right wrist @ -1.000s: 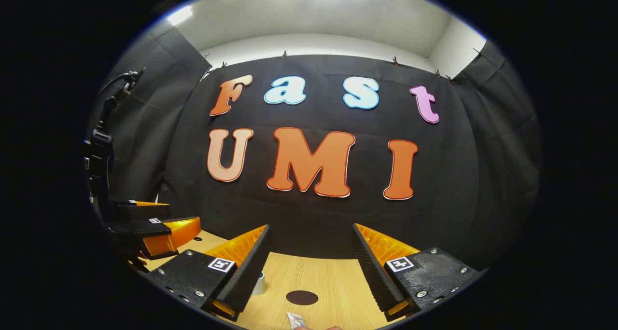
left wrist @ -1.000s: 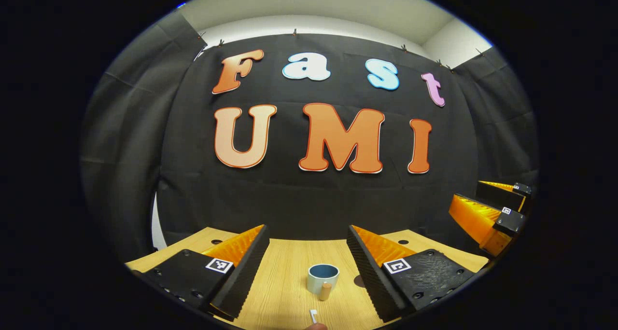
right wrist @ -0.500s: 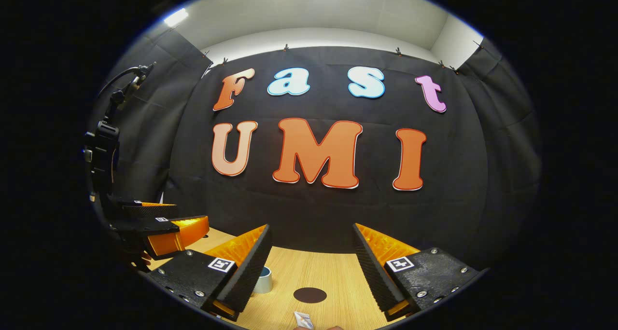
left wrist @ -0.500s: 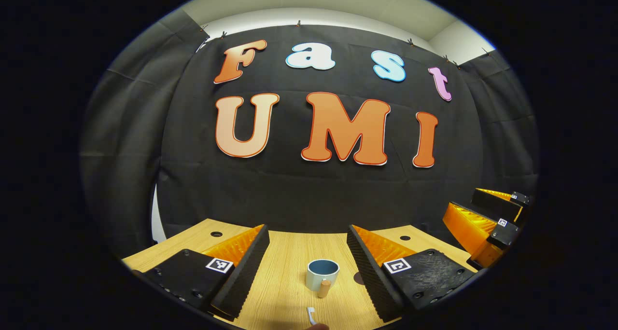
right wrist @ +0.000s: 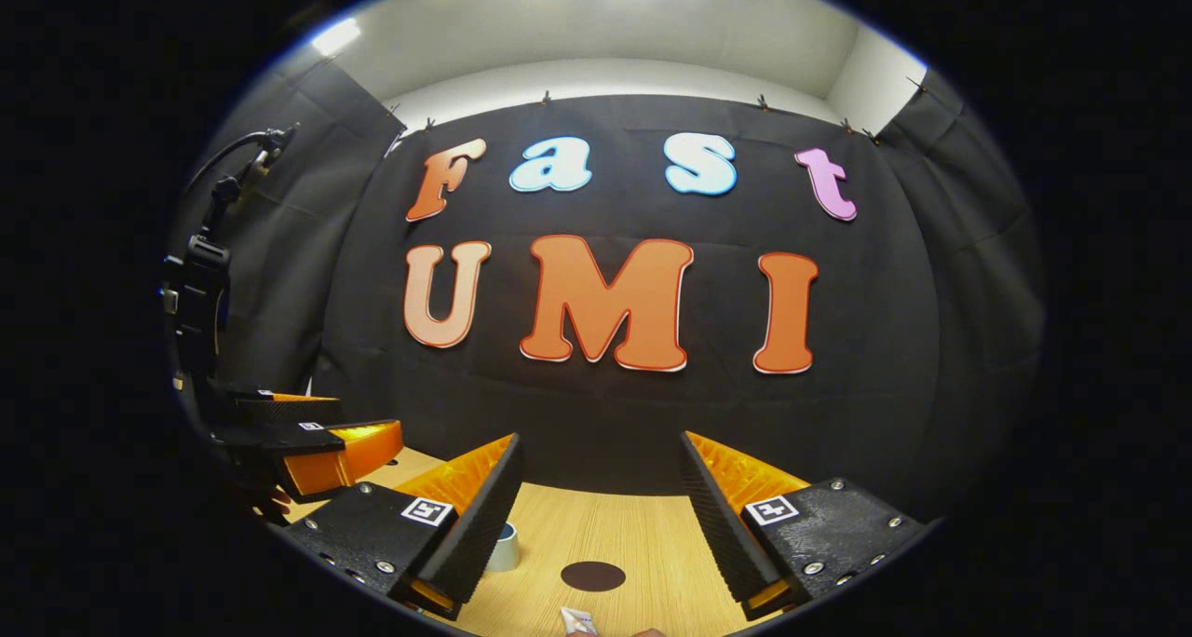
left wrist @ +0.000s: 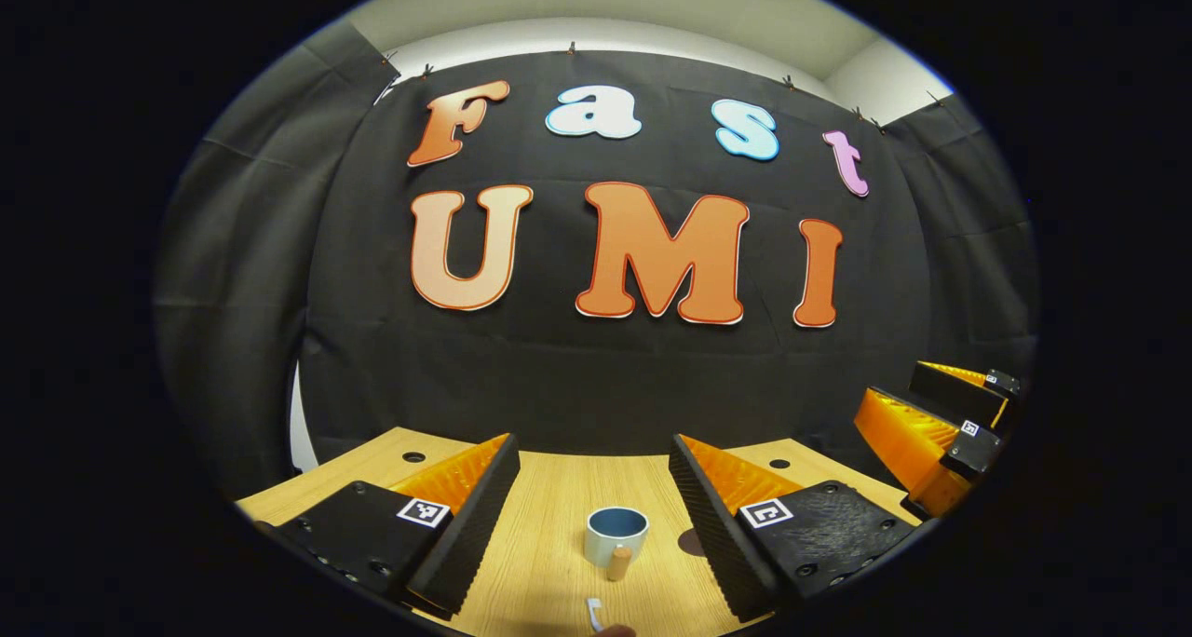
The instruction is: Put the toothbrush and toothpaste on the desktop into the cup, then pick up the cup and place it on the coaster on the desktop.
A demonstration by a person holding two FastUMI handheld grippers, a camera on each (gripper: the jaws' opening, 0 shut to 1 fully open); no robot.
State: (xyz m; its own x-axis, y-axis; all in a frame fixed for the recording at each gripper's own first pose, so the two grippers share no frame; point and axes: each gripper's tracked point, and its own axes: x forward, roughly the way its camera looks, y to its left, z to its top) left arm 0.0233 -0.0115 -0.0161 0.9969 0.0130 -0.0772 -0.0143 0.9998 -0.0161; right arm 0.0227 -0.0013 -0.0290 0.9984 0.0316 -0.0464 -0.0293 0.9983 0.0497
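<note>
Opening step: both hand-held grippers are hovering over the desk [left wrist: 549, 562], the left hand-held gripper [left wrist: 592, 483] and right hand-held gripper [right wrist: 598, 488] spread wide and empty. The cup [left wrist: 615, 535] is standing at lower centre of the left gripper view, the toothbrush [left wrist: 593, 611] head peeking at the bottom edge; the coaster [right wrist: 592, 576] and toothpaste [right wrist: 575, 620] are lying at lower centre of the right gripper view. Next, likely descending to the toothbrush.

Toothpaste [right wrist: 575, 621], toothbrush [left wrist: 593, 612] edge-cropped.

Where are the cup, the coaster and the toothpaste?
cup [left wrist: 616, 535], left gripper view, on its outer wall.
coaster [right wrist: 592, 576], right gripper view, on its dark flat top.
toothpaste [right wrist: 574, 620], right gripper view, on its visible end.
</note>
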